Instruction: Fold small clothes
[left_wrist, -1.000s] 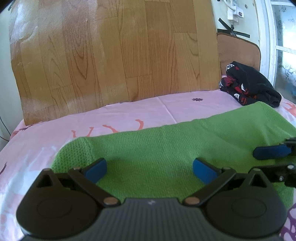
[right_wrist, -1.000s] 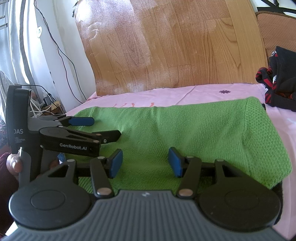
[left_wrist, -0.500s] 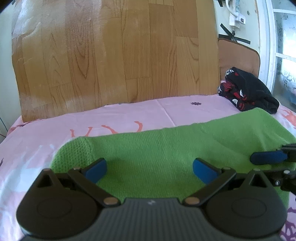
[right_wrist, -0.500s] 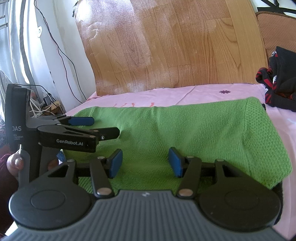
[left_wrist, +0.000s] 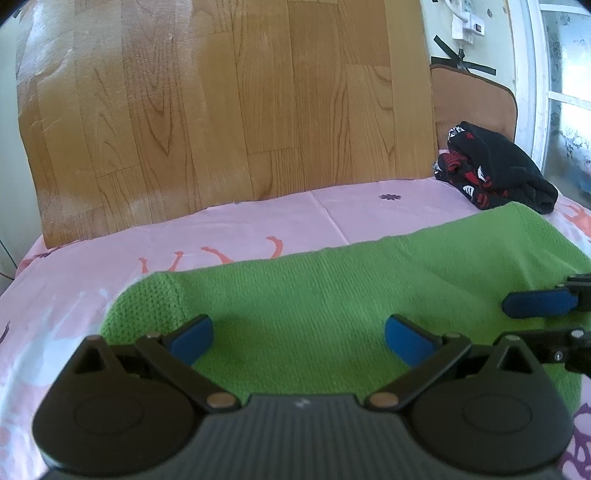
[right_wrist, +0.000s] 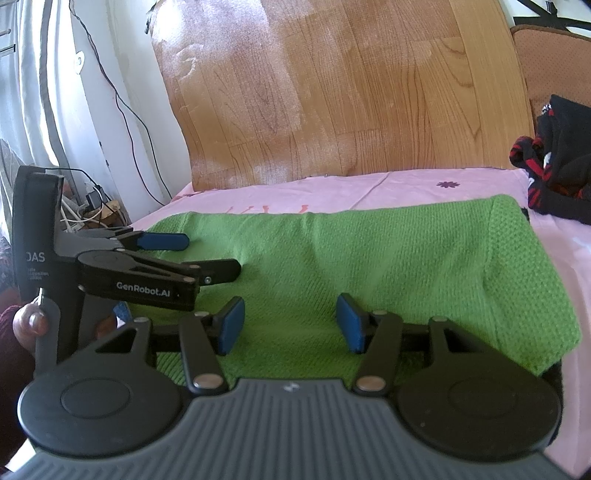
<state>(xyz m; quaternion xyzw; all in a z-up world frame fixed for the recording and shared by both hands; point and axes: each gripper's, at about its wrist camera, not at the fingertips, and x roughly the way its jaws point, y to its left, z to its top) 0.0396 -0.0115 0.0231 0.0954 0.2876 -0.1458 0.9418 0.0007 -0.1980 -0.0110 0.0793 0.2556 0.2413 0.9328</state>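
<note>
Clearly printed "GenRobot.AI" on left tongs (right_wrist: 192, 254) — over green knit garment (right_wrist: 369, 266), jaws apart

Green knit garment (left_wrist: 332, 295) on pink patterned sheet (left_wrist: 221, 240); black-and-red clothes (left_wrist: 491, 170) beyond.

Both tools are black with ribbed grey housings, round pivot discs, brass-coloured rivets and blue pads. The left tool (right_wrist: 184, 254) carries white "GenRobot.AI" lettering; a maroon sleeve (right_wrist: 9, 354) shows at nine o'clock.
</note>
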